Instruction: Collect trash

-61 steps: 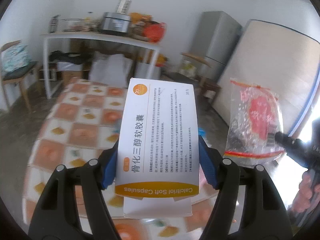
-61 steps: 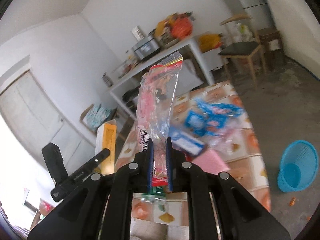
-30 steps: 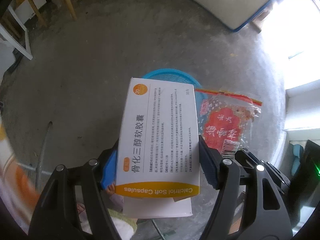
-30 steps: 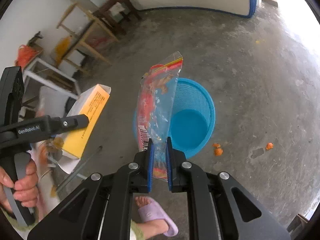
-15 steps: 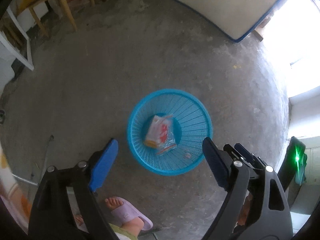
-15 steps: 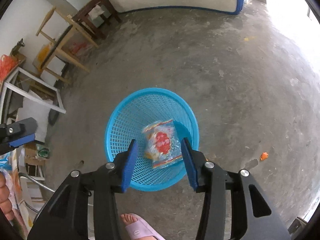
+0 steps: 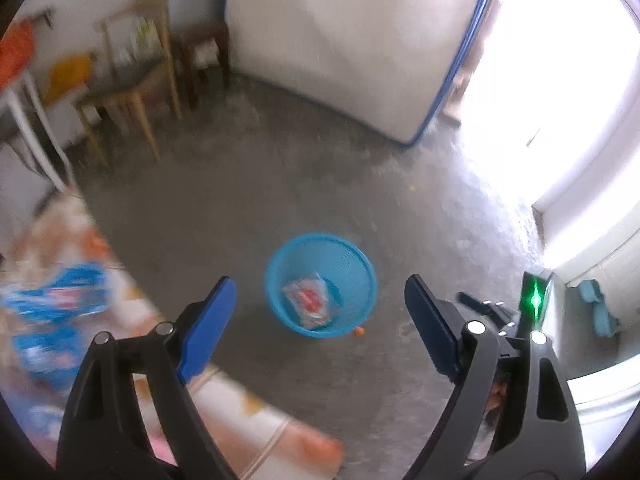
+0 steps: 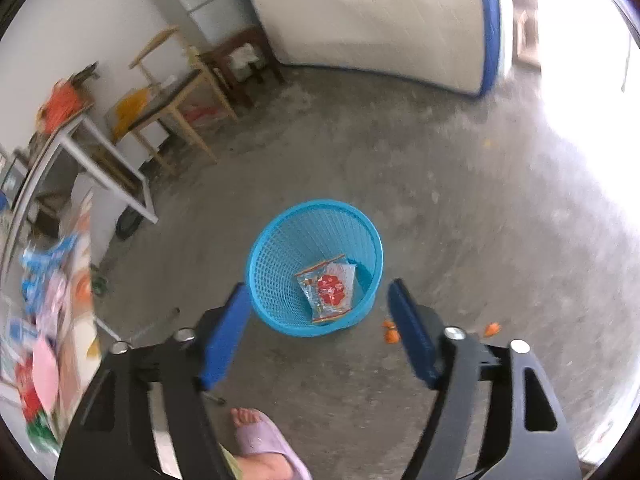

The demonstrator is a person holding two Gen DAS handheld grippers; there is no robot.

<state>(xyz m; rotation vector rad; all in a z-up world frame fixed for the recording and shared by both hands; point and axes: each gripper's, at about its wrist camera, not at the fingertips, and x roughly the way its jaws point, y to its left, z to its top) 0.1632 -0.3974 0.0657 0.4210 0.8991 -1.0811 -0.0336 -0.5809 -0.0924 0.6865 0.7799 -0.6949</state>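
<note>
A blue mesh trash basket (image 7: 344,254) stands on the concrete floor; it also shows in the right wrist view (image 8: 280,256). A clear plastic bag with red print (image 8: 329,286) lies inside it, also seen in the left wrist view (image 7: 310,300). My left gripper (image 7: 320,320) is open and empty, raised above and back from the basket. My right gripper (image 8: 318,328) is open and empty, above the basket's near side. More wrappers (image 7: 52,304) lie blurred on the checkered table (image 7: 240,400) at the left.
Wooden chairs (image 8: 180,92) and a white-framed table (image 8: 108,164) stand at the back left. A large white panel with a blue edge (image 8: 380,16) leans at the back. Orange scraps (image 8: 392,334) lie by the basket. A foot in a purple slipper (image 8: 264,444) is below.
Both grippers let go: the medicine box and the red-printed bag dropped into the basket. Since then both grippers have pulled back and up, and the table has come into view at the left.
</note>
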